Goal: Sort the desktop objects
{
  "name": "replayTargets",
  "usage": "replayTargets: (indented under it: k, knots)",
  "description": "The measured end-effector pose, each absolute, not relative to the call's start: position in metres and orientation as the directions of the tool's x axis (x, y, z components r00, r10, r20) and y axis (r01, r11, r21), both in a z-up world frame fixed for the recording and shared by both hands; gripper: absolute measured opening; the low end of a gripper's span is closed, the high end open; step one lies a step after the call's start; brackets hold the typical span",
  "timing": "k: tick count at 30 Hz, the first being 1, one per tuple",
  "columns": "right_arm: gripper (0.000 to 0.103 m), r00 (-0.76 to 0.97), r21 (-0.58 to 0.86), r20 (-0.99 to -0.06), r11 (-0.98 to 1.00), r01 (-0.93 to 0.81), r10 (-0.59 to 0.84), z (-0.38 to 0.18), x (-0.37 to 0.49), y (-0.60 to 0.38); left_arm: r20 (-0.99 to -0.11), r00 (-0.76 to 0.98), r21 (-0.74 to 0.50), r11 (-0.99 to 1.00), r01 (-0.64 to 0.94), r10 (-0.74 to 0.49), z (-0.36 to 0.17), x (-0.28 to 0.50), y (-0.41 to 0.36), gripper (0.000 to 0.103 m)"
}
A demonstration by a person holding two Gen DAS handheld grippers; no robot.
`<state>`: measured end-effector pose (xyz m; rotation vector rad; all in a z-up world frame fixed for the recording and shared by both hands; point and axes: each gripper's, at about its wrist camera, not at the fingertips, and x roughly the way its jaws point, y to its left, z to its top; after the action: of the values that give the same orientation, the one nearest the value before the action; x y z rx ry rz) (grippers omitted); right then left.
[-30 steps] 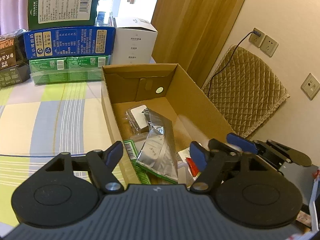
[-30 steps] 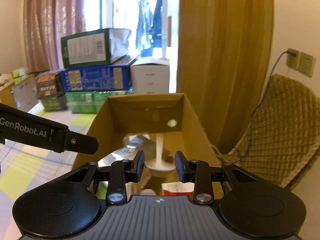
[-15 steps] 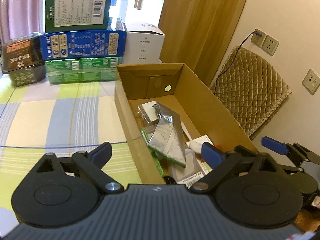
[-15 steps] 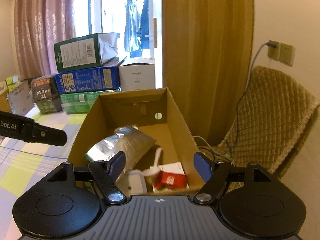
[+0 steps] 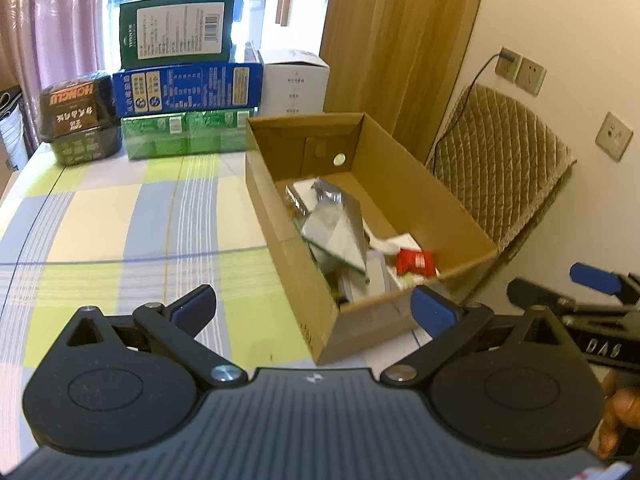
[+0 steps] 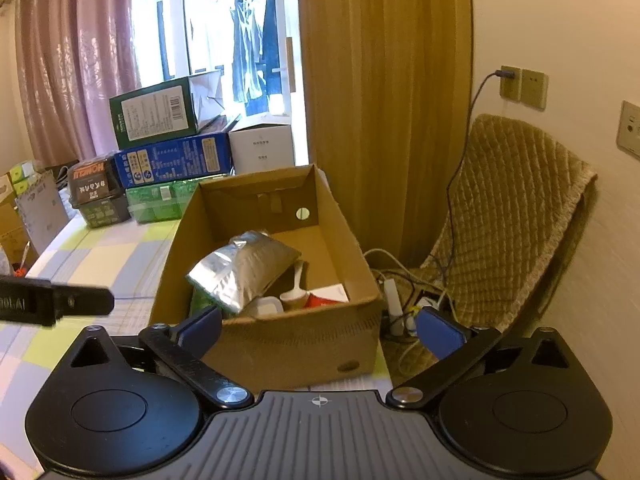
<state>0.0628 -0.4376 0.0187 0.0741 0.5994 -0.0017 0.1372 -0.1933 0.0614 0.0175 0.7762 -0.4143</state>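
Note:
An open cardboard box (image 5: 420, 196) (image 6: 340, 240) stands on the checked tablecloth (image 5: 120, 232). Inside it lie a silver foil pouch (image 5: 336, 228) (image 6: 244, 268), a red packet (image 5: 416, 262) (image 6: 320, 301), a white spoon (image 6: 298, 280) and other small items. My left gripper (image 5: 314, 306) is open and empty, held back in front of the box's near left corner. My right gripper (image 6: 320, 330) is open and empty too, in front of the box's near wall. Each gripper shows at the edge of the other's view.
Stacked product boxes (image 5: 184, 84) (image 6: 172, 152) and a white carton (image 5: 294, 84) line the table's far edge. A quilted chair (image 5: 496, 164) (image 6: 512, 216) stands by the wall on the right, with cables and a power strip (image 6: 394, 292) on the floor below.
Both grippers have drawn back and up from the box. The right gripper opened and let the white spoon go; it now lies in the box. The left jaws spread wider.

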Motion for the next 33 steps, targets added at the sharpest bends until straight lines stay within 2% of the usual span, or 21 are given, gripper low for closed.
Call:
replayTargets:
  k: [8, 18, 25, 33]
  knots:
    - [0.101, 0.807, 0.105, -0.589, 0.994, 0.032, 0.036, 0.032, 0.029, -0.437, -0.695, 0.616, -0.168, 0.917, 0.363, -0.371, 0.062, 0.096, -0.185, 0.102]
    - [0.101, 0.801, 0.102, -0.597, 0.995, 0.021, 0.045, 0.044, -0.001, -0.428, -0.708, 0.633, -0.123, 0.937, 0.327, -0.314, 0.066, 0.054, -0.178, 0.102]
    - [0.101, 0.801, 0.099, -0.596, 0.995, 0.007, 0.054, 0.053, -0.015, -0.422, -0.703, 0.626, -0.154, 0.931, 0.331, -0.339, 0.072, 0.038, -0.174, 0.102]
    - [0.101, 0.8, 0.095, -0.597, 0.995, 0.007, 0.051, 0.057, -0.024, -0.422, -0.695, 0.651, -0.119, 0.942, 0.314, -0.304, 0.075, 0.032, -0.175, 0.102]
